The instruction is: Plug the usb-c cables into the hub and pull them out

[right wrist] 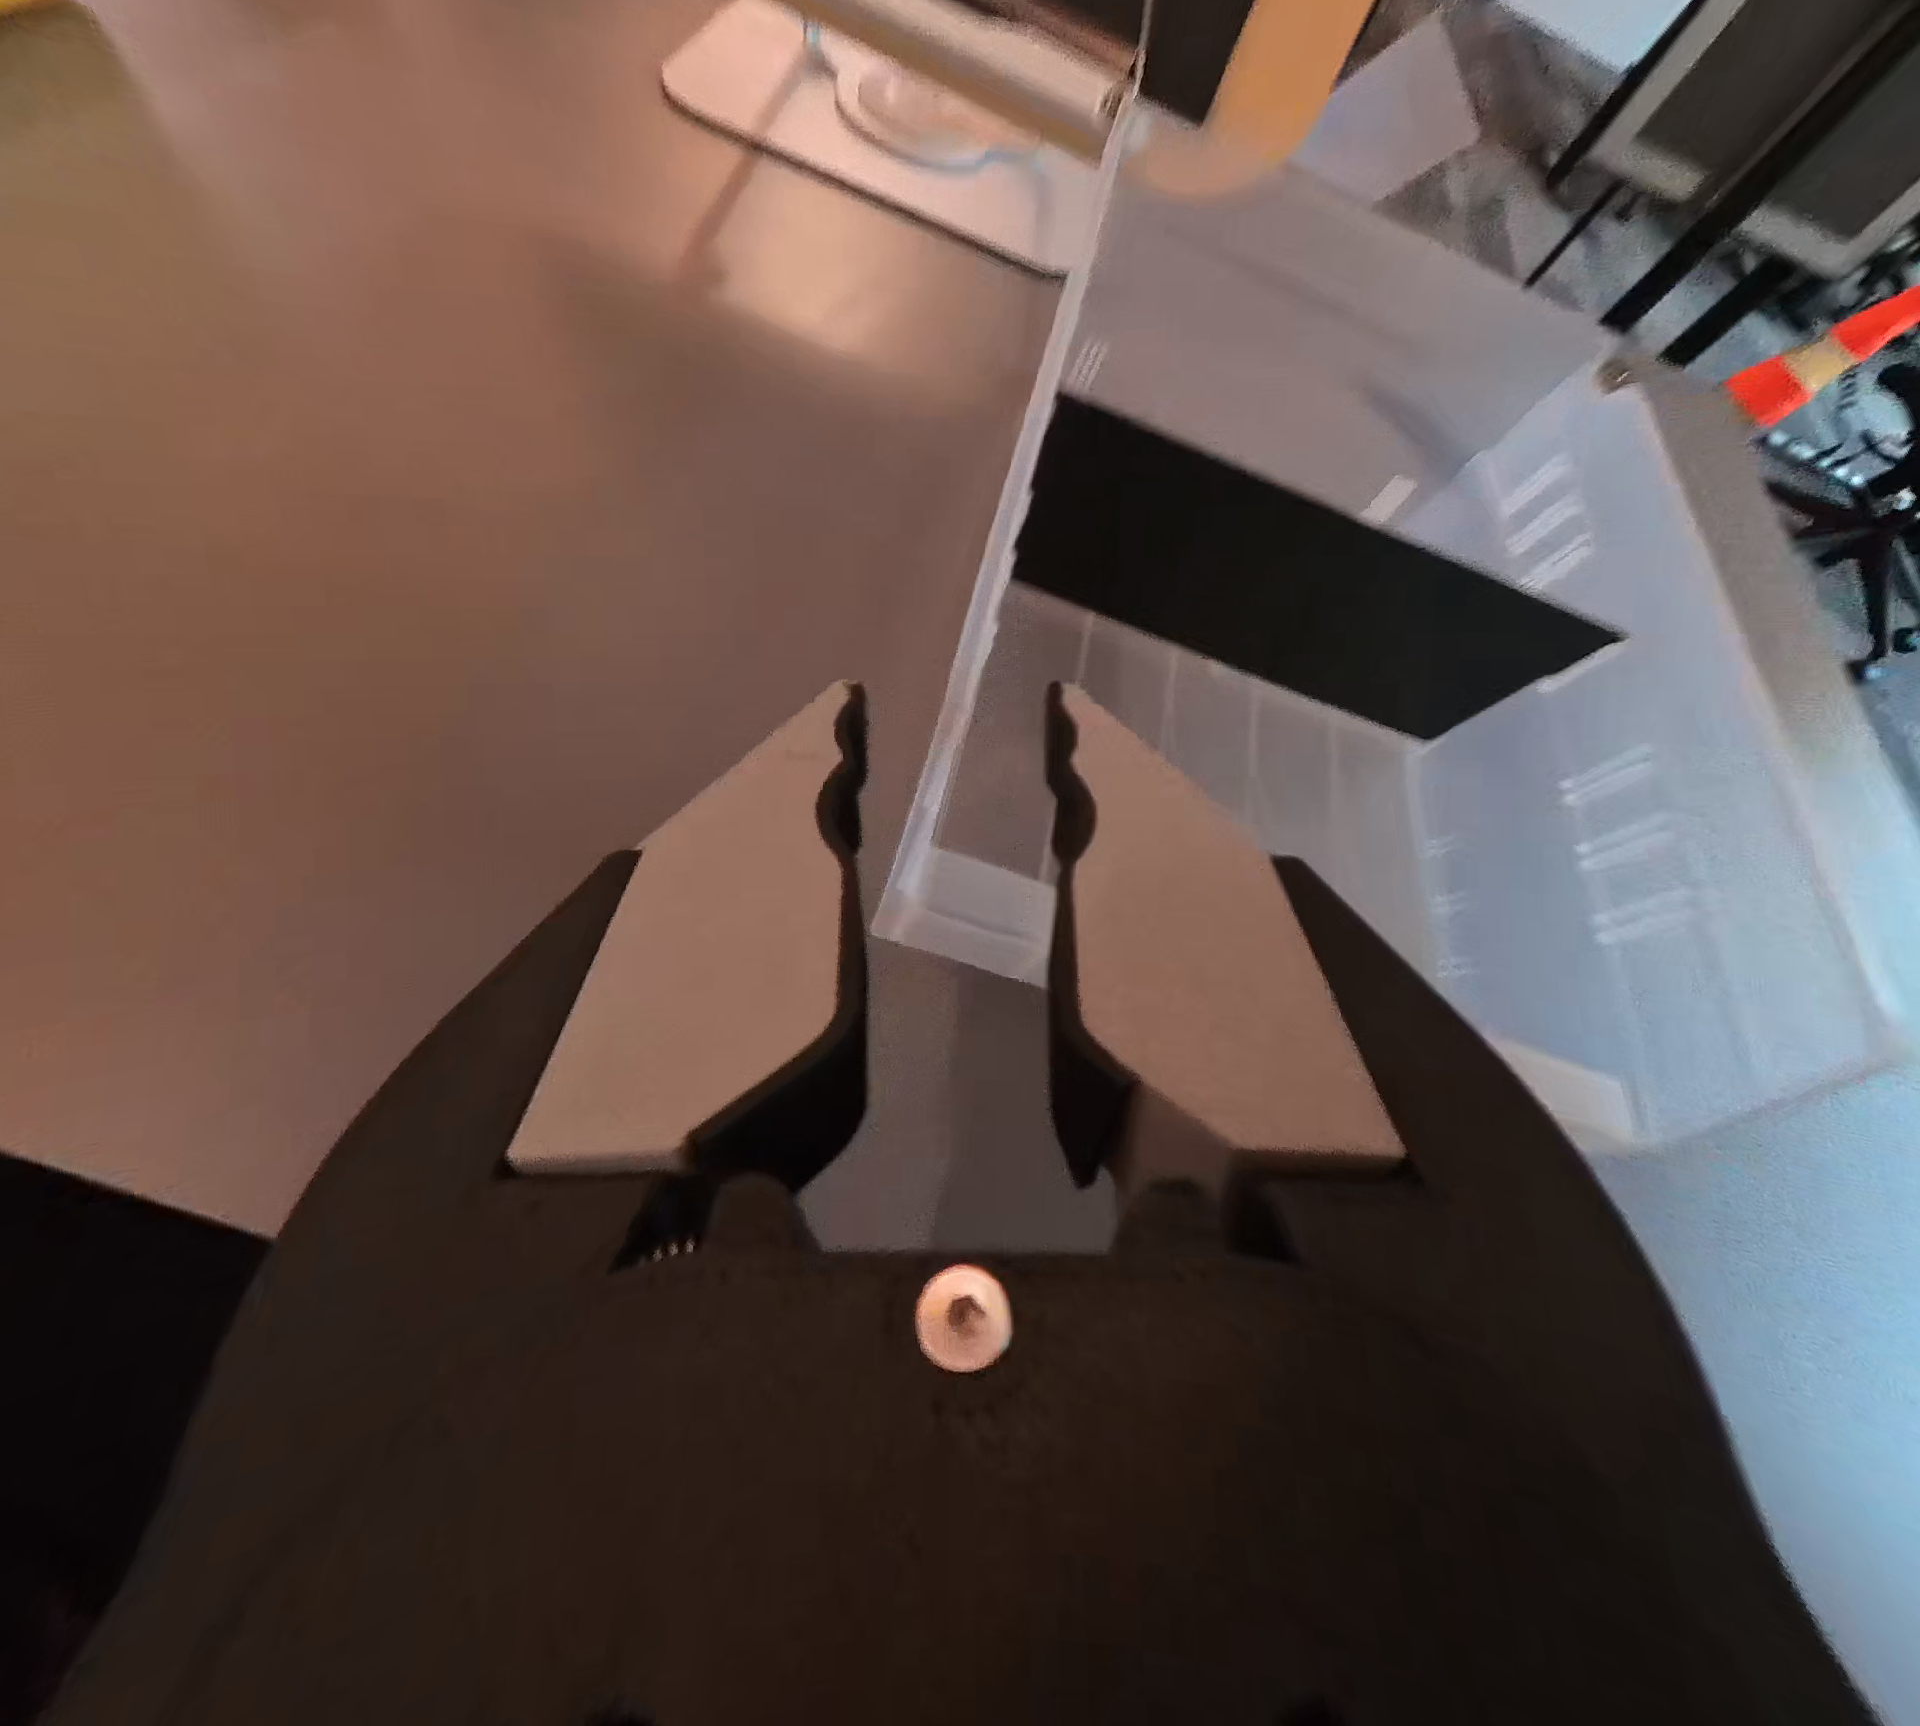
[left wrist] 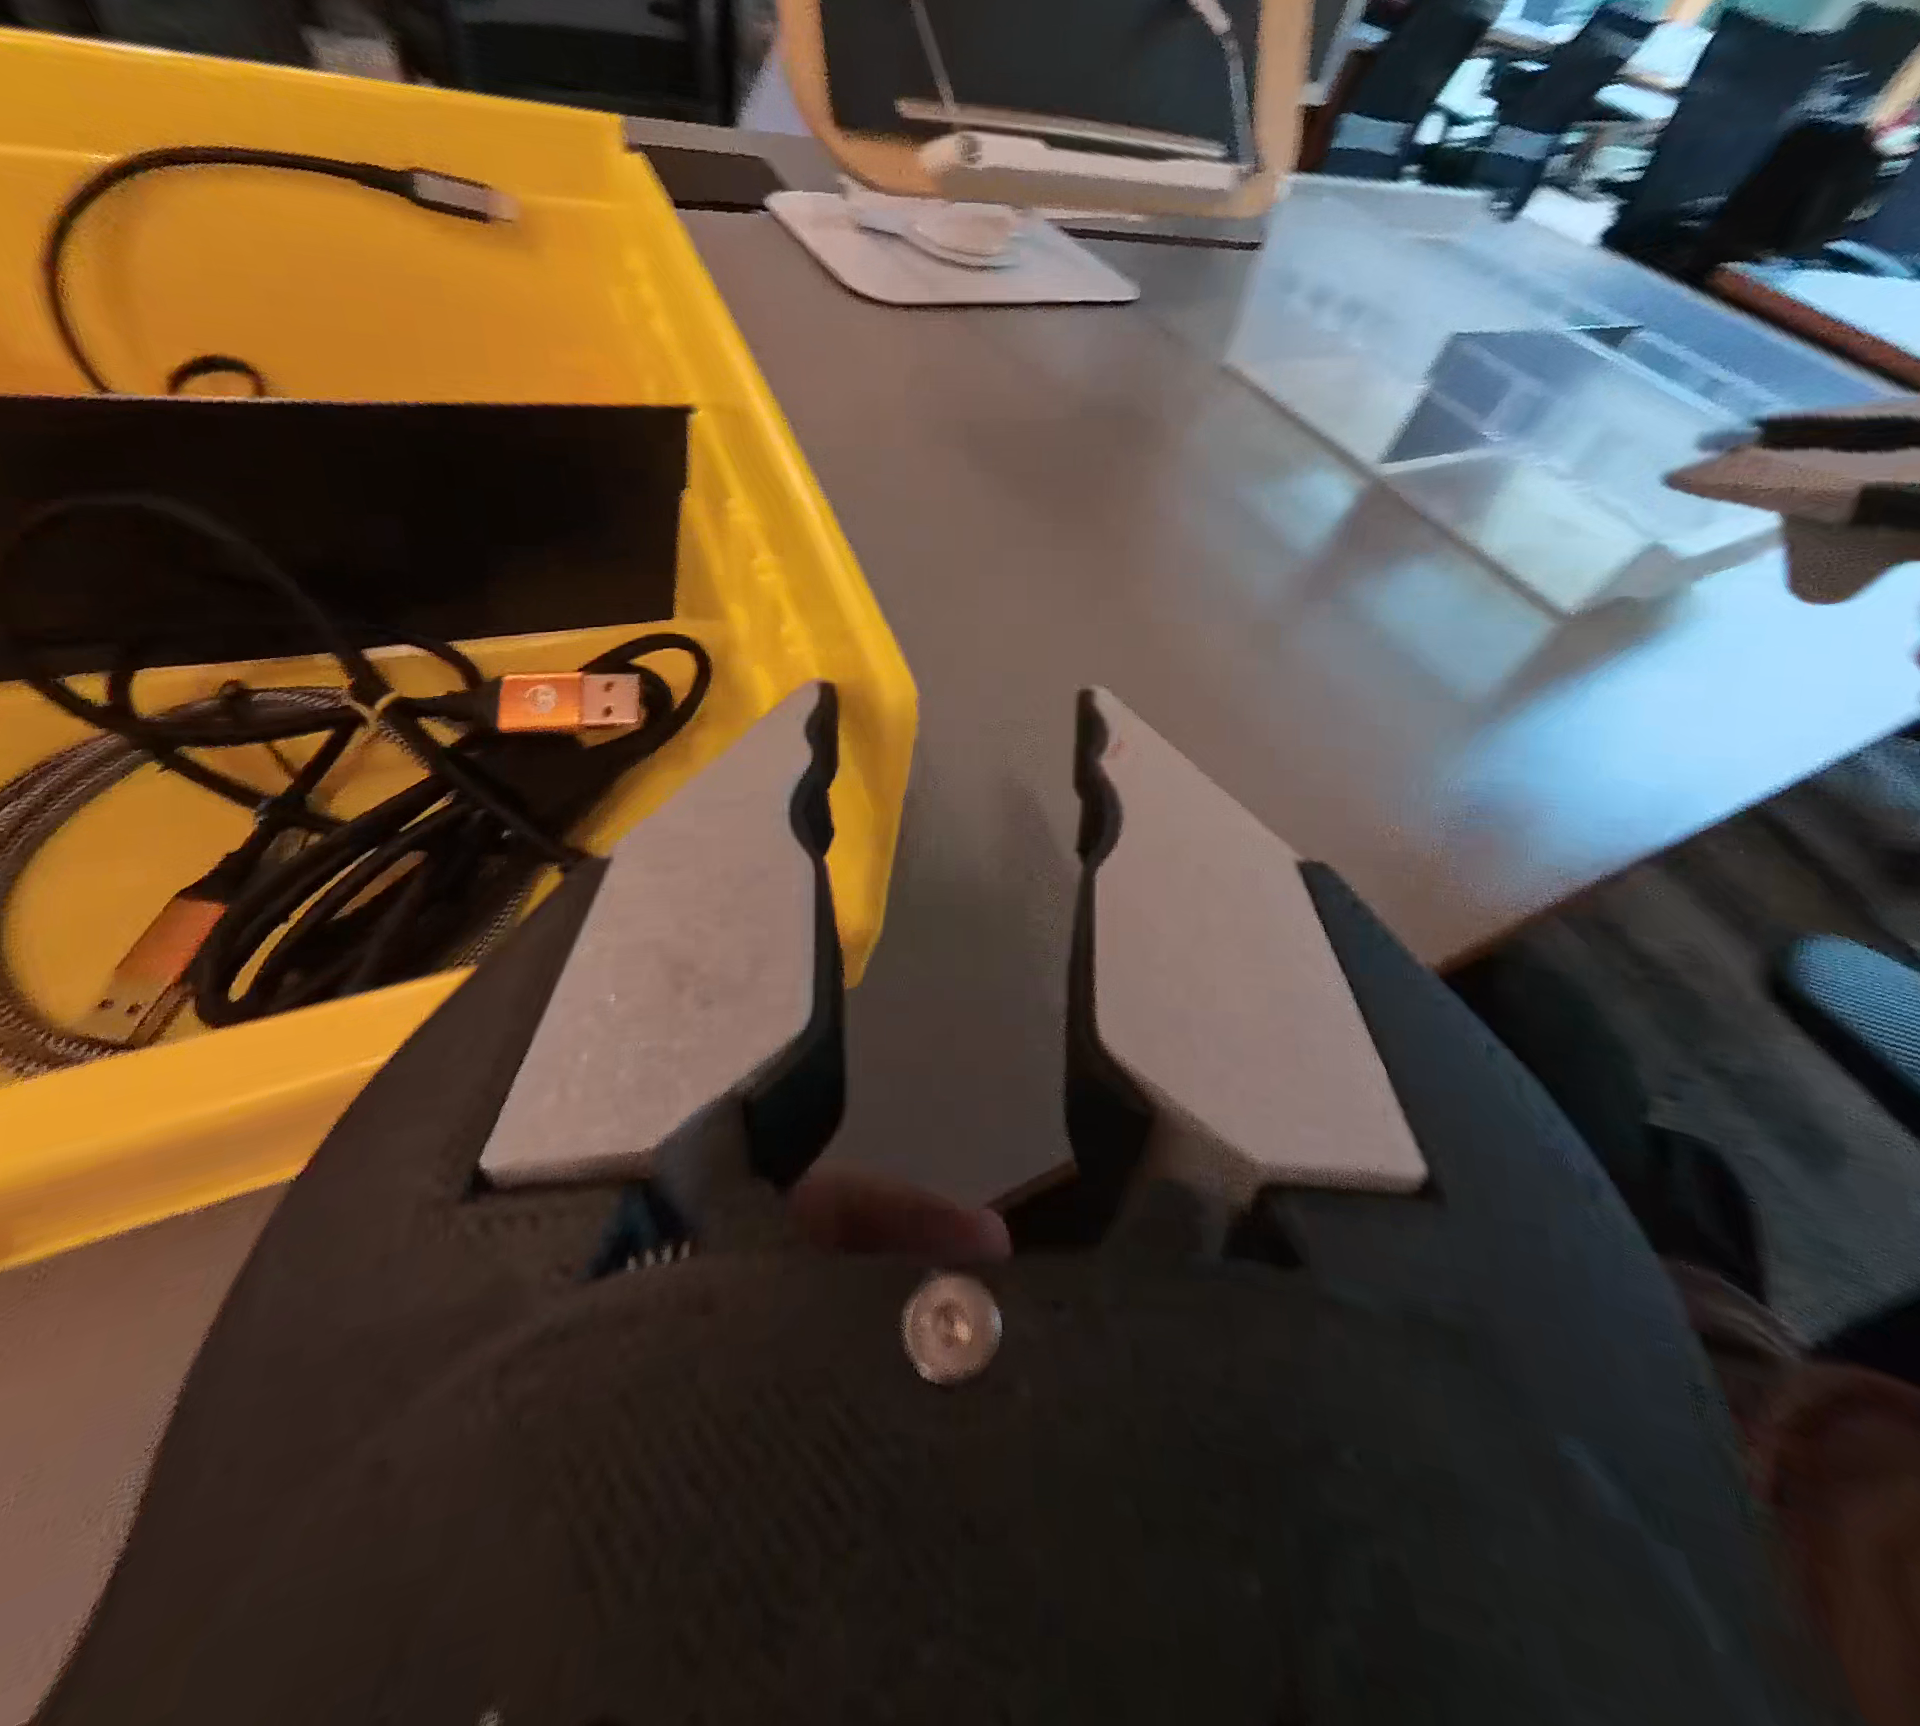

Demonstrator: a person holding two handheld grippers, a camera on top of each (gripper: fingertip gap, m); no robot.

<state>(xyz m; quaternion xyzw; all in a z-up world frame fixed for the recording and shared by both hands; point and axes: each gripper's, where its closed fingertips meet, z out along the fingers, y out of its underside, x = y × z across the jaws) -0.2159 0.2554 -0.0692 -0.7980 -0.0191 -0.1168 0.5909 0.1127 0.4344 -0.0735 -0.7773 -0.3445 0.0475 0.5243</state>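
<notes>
A yellow bin (left wrist: 769,533) at the left holds a tangle of black cables (left wrist: 343,855) with orange USB plugs (left wrist: 566,705) in its near compartment. A black divider (left wrist: 343,513) splits it. Behind the divider lies a black cable with a grey plug (left wrist: 457,193). My left gripper (left wrist: 951,731) is open and empty, just right of the bin's near corner, above the dark table. My right gripper (right wrist: 951,726) is open and empty, straddling the near wall of a clear plastic bin (right wrist: 1049,471). The right gripper's fingertips (left wrist: 1808,471) also show at the right edge of the left wrist view. No hub shows.
A monitor on a white stand (left wrist: 956,242) stands at the back of the dark table (left wrist: 1039,533). The clear bin (left wrist: 1538,429) with a black divider (right wrist: 1288,564) sits at the right near the table edge. Office chairs (left wrist: 1756,128) stand beyond.
</notes>
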